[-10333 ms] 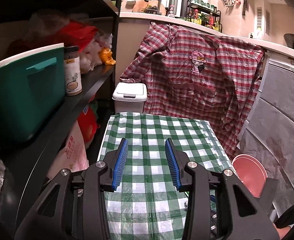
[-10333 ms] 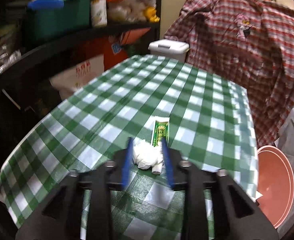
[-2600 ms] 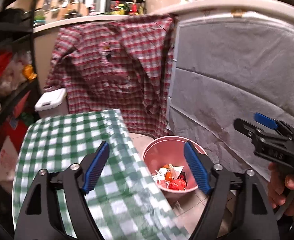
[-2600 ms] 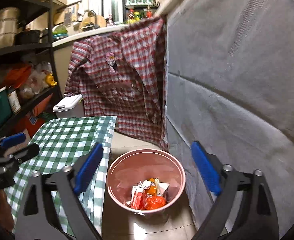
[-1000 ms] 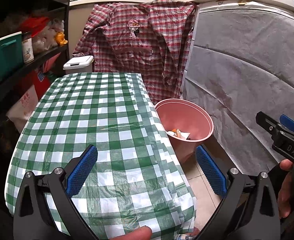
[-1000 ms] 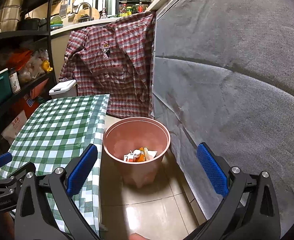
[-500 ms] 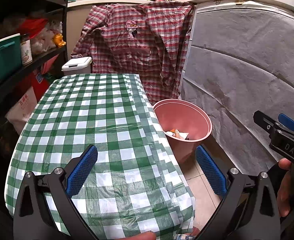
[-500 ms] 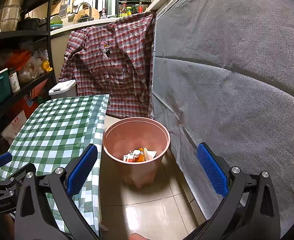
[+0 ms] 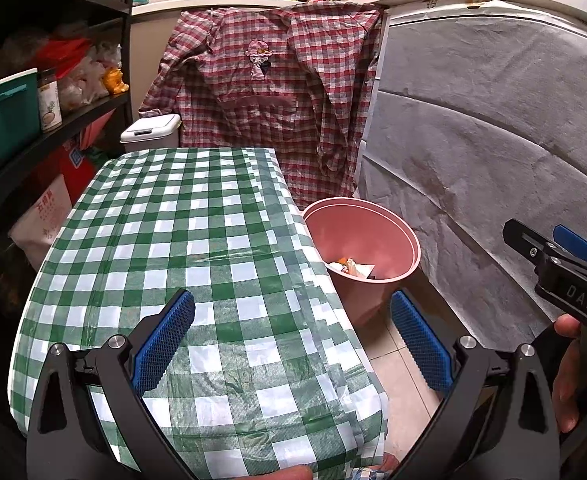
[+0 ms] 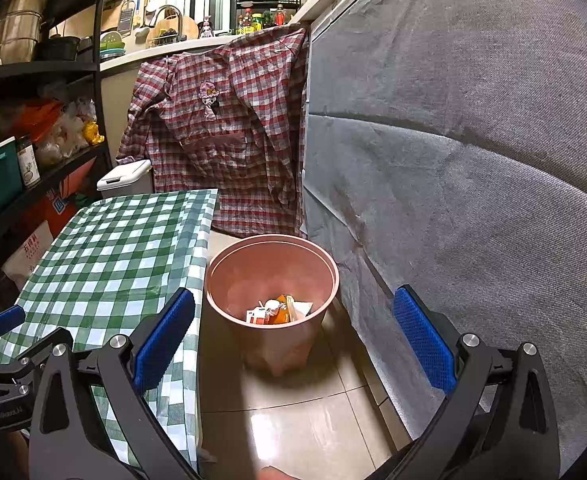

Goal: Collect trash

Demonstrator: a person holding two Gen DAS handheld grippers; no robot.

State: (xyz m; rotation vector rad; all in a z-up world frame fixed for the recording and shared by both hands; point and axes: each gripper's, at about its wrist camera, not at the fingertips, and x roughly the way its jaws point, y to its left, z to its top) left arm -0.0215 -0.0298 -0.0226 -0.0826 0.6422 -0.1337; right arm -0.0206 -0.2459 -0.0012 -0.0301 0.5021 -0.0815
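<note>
The left black two-finger gripper with blue pads [image 9: 291, 338] is spread wide and holds nothing, hovering above the near end of the green-and-white checked plastic tablecloth [image 9: 197, 232]. The right black gripper with blue pads [image 10: 293, 334] is likewise spread and empty, held over the glossy beige floor tiles [image 10: 305, 424]. Ahead of it stands the round pink plastic bin [image 10: 271, 344], just beside the table edge, with crumpled wrappers and paper trash [image 10: 277, 310] lying at its bottom. A red plaid shirt [image 10: 221, 140] hangs behind.
</note>
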